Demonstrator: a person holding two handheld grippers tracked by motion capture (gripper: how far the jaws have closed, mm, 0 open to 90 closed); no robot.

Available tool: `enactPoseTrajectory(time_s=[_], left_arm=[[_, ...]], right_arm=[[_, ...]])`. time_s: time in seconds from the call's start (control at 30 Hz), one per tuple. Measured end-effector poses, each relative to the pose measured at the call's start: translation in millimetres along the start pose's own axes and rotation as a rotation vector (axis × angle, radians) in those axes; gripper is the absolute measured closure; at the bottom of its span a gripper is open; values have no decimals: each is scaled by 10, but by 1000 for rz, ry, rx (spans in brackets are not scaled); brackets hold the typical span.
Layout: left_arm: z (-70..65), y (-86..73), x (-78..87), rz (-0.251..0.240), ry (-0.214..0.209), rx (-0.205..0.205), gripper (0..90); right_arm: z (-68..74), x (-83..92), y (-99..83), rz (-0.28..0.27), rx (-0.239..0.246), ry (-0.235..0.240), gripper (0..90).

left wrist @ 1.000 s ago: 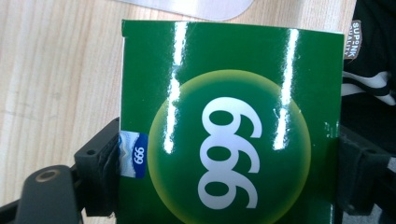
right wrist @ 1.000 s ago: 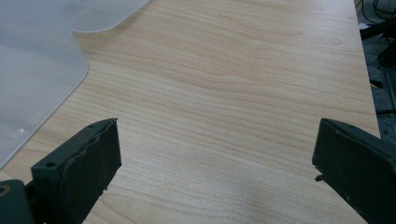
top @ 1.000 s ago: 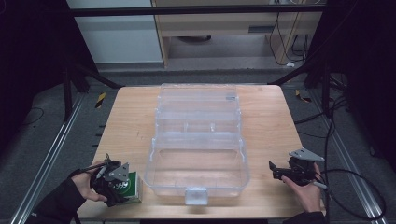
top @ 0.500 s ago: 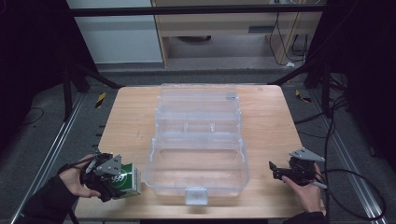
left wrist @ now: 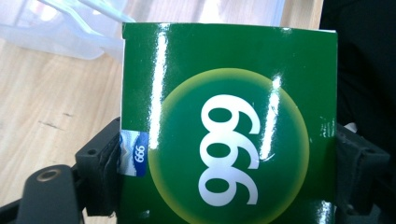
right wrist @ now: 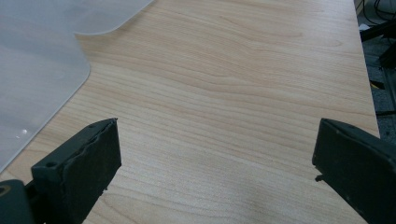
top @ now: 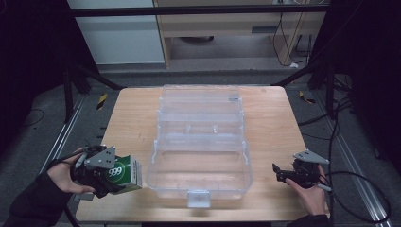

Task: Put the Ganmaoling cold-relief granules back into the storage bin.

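- High view: left tongs [top: 124,174] grasp a green box [top: 124,173] at the surface's [top: 279,123] near-left corner, beside the clear plastic case [top: 201,142]; right tongs [top: 279,172] near-right.
- Left gripper view: jaws clamp the green box's sides.
- Right gripper view: jaws spread apart, empty, above bare wood.

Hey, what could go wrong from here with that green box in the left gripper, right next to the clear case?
1. The left gripper holds the green box only at its lower end, so it may tilt or slip.
2. The box sits close to the clear case; lifting it in could knock the wall and shift the case.
3. The right gripper is open over bare table, so nothing steadies the case.
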State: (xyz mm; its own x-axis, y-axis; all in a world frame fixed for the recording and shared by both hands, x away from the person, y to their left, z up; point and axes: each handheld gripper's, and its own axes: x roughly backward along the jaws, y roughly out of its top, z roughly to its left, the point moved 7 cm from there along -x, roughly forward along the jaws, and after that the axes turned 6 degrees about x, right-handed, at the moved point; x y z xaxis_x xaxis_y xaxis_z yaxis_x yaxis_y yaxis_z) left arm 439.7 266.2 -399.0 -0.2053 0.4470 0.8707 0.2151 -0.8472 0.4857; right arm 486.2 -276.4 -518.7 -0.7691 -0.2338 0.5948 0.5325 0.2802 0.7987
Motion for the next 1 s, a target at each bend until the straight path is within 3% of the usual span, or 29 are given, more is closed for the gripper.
enactPoseTrajectory(time_s=[0.27, 0.53, 1.0], left_arm=[[42, 184, 95, -16, 6, -7, 149], [57, 332, 64, -5, -2, -21, 149], [58, 643, 20, -32, -10, -49, 149]], right_arm=[[2, -1, 0, 0, 3, 2, 16], [5, -1, 2, -1, 4, 3, 17], [2, -8, 2, -3, 10, 2, 16]])
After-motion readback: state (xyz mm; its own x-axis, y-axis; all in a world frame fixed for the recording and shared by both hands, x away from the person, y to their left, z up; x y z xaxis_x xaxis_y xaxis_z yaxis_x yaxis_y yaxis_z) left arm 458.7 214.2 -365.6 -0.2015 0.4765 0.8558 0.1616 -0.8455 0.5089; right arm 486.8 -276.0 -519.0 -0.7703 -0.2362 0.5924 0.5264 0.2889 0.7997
